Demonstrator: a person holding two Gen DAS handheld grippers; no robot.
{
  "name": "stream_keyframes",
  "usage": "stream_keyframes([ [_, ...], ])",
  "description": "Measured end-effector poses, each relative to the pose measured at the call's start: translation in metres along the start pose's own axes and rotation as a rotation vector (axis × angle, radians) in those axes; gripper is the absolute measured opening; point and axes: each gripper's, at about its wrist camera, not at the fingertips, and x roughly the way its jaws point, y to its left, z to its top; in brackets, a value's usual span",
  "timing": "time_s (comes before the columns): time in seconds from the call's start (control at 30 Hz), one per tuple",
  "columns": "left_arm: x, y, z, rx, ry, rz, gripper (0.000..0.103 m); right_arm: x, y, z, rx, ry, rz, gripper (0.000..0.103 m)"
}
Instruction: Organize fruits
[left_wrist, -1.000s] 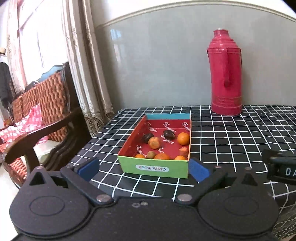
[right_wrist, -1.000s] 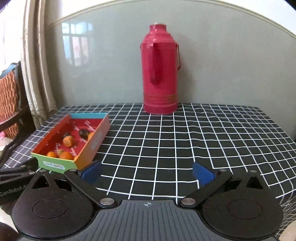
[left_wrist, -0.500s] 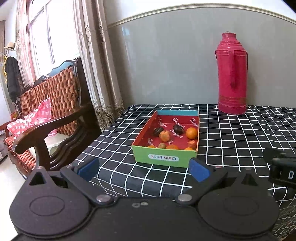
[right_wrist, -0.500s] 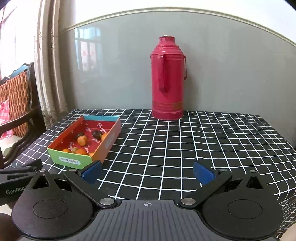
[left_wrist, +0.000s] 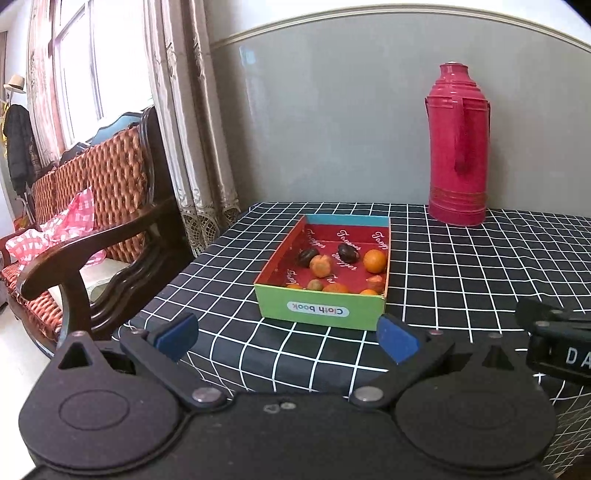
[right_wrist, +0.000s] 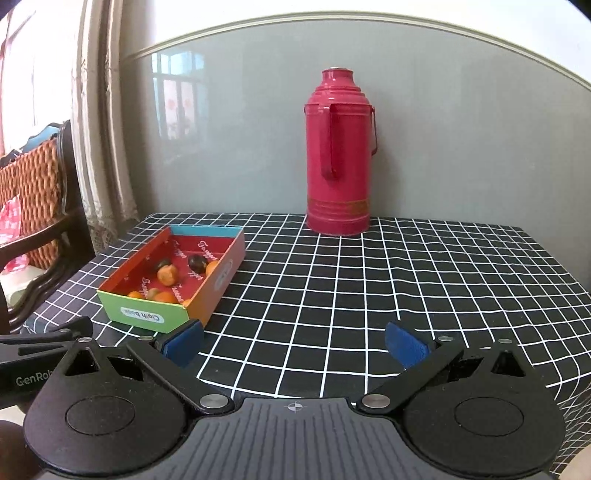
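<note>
A shallow cardboard box (left_wrist: 320, 312) with a green "Cloth book" front and red inside sits on the checked tablecloth. It holds several small orange fruits (left_wrist: 374, 260) and two dark ones (left_wrist: 347, 252). My left gripper (left_wrist: 287, 335) is open just in front of the box, off the table's near edge, nothing between its blue pads. In the right wrist view the box (right_wrist: 147, 314) lies at left, with fruits (right_wrist: 167, 274) inside. My right gripper (right_wrist: 295, 339) is open over the near tablecloth, its left pad close to the box's front corner.
A tall red thermos (left_wrist: 459, 147) stands at the back of the table (right_wrist: 406, 280) against the grey wall. A wooden armchair (left_wrist: 92, 236) with a woven back and curtains (left_wrist: 192, 140) are left of the table. The other gripper's black body (left_wrist: 554, 343) shows at right.
Both grippers have drawn back and risen from the table; the box and thermos look smaller and farther. Both stayed open. Nothing on the table moved.
</note>
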Motion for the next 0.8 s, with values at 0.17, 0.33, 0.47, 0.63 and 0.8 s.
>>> stream_keyframes([
  [0.17, 0.0003, 0.0007, 0.0001, -0.004, 0.001, -0.004, 0.097, 0.0010, 0.0001, -0.0007, -0.003, 0.002, 0.006, 0.103],
  [0.33, 0.0014, 0.0022, 0.0009, -0.014, 0.006, -0.004, 0.097, 0.0009, 0.0014, -0.0007, -0.004, 0.001, 0.009, 0.103],
  [0.47, 0.0018, 0.0028, 0.0011, -0.015, 0.007, -0.004, 0.097, 0.0010, 0.0030, -0.0009, -0.009, 0.001, 0.010, 0.103],
  [0.63, 0.0036, 0.0022, 0.0006, -0.016, 0.012, -0.005, 0.097, 0.0004, 0.0029, -0.0016, -0.009, 0.002, 0.013, 0.103],
  [0.8, 0.0050, 0.0025, 0.0000, -0.021, 0.018, -0.005, 0.097, 0.0007, 0.0045, -0.0016, -0.011, 0.003, 0.016, 0.103],
])
